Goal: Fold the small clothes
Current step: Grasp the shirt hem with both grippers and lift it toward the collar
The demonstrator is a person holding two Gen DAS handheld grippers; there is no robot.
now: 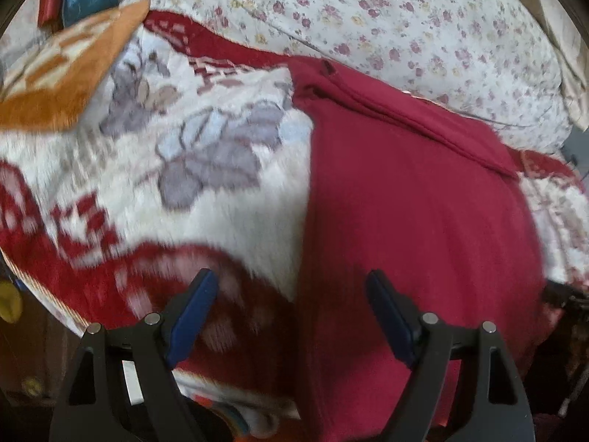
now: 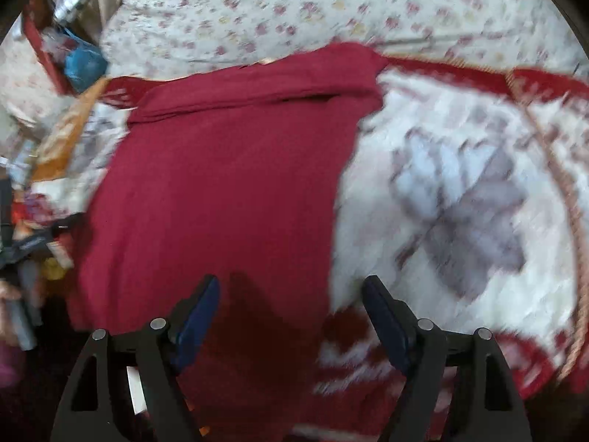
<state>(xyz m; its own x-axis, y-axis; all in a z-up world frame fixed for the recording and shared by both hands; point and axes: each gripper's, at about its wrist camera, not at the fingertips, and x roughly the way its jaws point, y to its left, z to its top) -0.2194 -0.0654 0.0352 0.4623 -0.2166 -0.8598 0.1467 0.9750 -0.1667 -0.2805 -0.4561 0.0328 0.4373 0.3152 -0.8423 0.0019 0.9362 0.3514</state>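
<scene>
Nearest you, the left tool (image 1: 291, 294) hangs with its blue pads spread wide and nothing between them, straddling the left edge of the red garment (image 1: 405, 202). The right tool (image 2: 291, 294) is spread the same way and just as empty, poised over the garment's near hem where it meets the plush blanket (image 2: 460, 191).

The garment lies flat on that blanket, on the bed, its long sides running away from you (the blur hides finer detail). Judge it as a light, soft knit: it will sag and drape the instant you lift it, and it will probably cling a little to the fuzzy pile beneath, so it may drag.

Take the near corners, one per tool, pinching through the full thickness right at the hem so no layer slips free.

Further off, a folded band (image 1: 423, 118) crosses the garment's far end. Beyond it lies the flowered sheet (image 1: 368, 18), with an orange patterned cloth (image 1: 70, 70) off to the left.
</scene>
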